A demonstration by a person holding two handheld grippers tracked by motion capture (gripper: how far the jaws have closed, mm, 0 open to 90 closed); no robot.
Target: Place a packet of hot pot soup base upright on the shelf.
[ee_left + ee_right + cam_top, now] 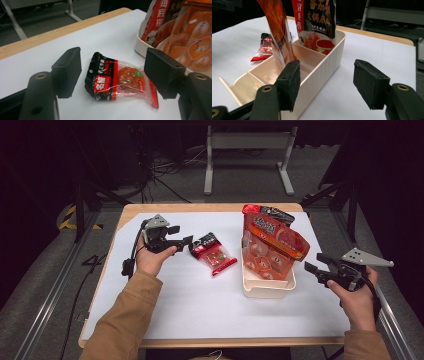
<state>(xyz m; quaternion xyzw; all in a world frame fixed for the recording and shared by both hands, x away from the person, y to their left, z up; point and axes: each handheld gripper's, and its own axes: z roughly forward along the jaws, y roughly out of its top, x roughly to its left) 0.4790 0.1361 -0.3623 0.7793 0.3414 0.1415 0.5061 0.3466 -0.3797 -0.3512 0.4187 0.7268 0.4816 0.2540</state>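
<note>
The left gripper stands with its jaws wide apart and nothing clamped between them. In the left gripper view the two black pads frame a small snack packet lying flat on the white table cover, without touching it. The packet has a black and red printed top and a clear lower half showing something orange-brown inside. In the high view the same snack packet lies just beyond the left jaw tips, between that gripper and the cream tray.

The right gripper also has its jaws spread wide and holds nothing. In the right gripper view its left pad stands in front of the near wall of the cream plastic divided tray, while its right pad hangs over bare white cover beside the tray. Whether the left pad touches the wall cannot be told.

An orange pouch stands leaning in the tray's middle compartment, and a red and black hotpot-base bag stands in its far compartment. The tray's nearest compartment is empty.
</note>
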